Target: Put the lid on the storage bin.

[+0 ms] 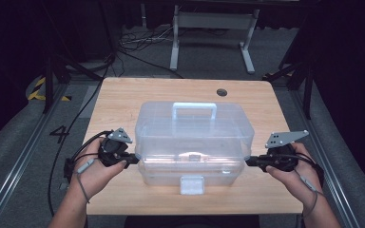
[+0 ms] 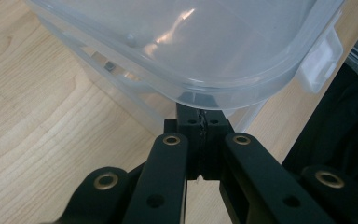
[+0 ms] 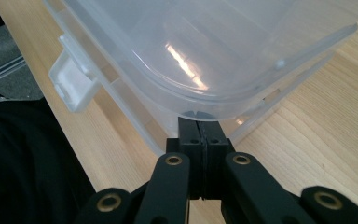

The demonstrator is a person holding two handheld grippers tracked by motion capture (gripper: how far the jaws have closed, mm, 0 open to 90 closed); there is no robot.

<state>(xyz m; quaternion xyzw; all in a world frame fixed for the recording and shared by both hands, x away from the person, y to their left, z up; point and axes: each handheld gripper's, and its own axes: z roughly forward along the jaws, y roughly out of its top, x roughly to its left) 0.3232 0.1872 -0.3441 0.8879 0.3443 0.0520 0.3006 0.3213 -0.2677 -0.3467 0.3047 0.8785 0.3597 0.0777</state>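
While both jaws look pinched shut under the lid's rim, left gripper and right gripper haven't raised the clear box's lid much; the front latch hangs loose.

A: Legible markings? B: One only, a black numeral "4" on the grey floor, left of frame (beside the table's edge); nothing else reads.
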